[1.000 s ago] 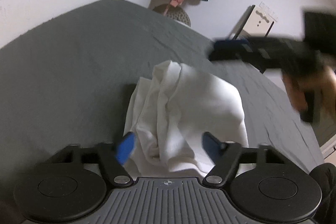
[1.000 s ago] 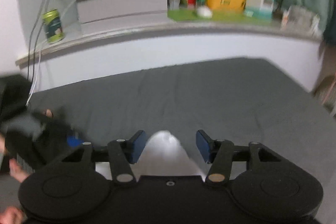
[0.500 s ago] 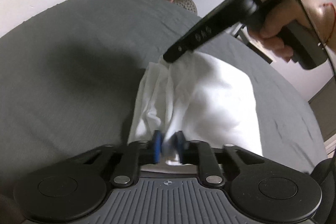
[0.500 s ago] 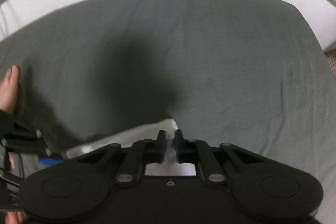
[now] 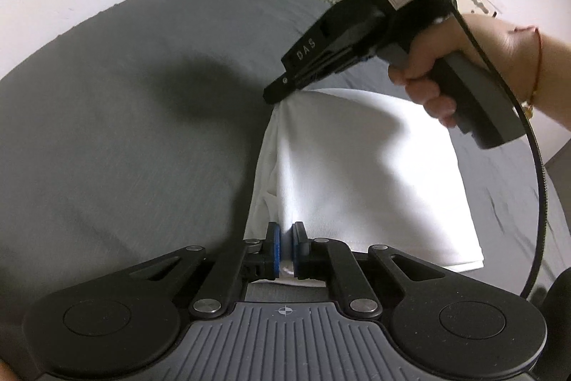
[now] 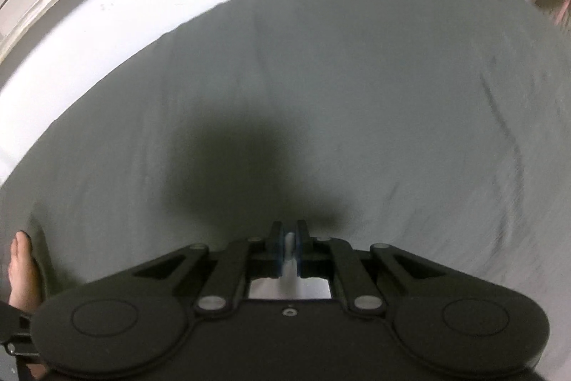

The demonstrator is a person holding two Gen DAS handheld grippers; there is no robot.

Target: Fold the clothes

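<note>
Pinching one edge of the white garment (image 5: 357,174), left gripper (image 5: 285,250) and right gripper (image 5: 273,95), spread a second ago, now stretch it taut over grey bedsheet (image 5: 125,131), ready for folding

From the left wrist view we look forward along the black two-finger left gripper (image 5: 284,243), low and close over the white ribbed cotton garment (image 5: 357,174), facing far across the dark grey bed sheet (image 5: 125,131) toward the pale wall. Up on the right we catch the black handheld right gripper (image 5: 273,95) from the side. The right wrist view rides that same gripper (image 6: 291,243), angled down at the sheet (image 6: 357,95) from just above, blurred. We share the grey sheet, the white wall edge and the garment (image 6: 291,238) in both.
</note>
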